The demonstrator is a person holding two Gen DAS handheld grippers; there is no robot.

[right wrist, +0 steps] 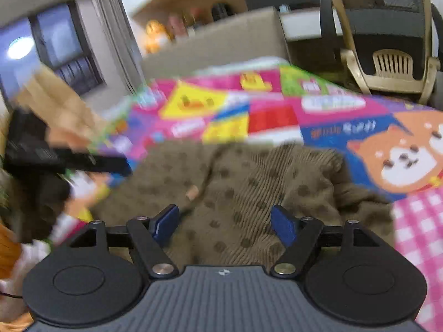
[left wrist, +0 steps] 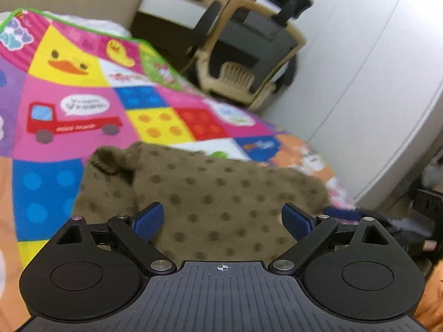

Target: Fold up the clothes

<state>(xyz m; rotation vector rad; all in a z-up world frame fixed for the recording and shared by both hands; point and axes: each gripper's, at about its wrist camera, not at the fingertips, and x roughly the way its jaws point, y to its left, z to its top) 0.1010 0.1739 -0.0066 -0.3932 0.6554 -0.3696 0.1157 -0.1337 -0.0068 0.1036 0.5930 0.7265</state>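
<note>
While the bright patchwork play mat (left wrist: 83, 116) gives you a flat bed to work on, treat the brown dotted garment (left wrist: 221, 193) lying bunched on it as one piece to spread first. Your left gripper (left wrist: 223, 218) hangs over its plain side, jaws spread, holding nothing. Your right gripper (right wrist: 224, 221) sits over the ribbed, rumpled part, likewise released and empty. Pick an edge rather than a mid-panel fold, since pinching loose bulk probably drags layers together.

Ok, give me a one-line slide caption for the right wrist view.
Open right gripper poised over a brown spotted garment lying on a colourful patchwork mat.
</note>
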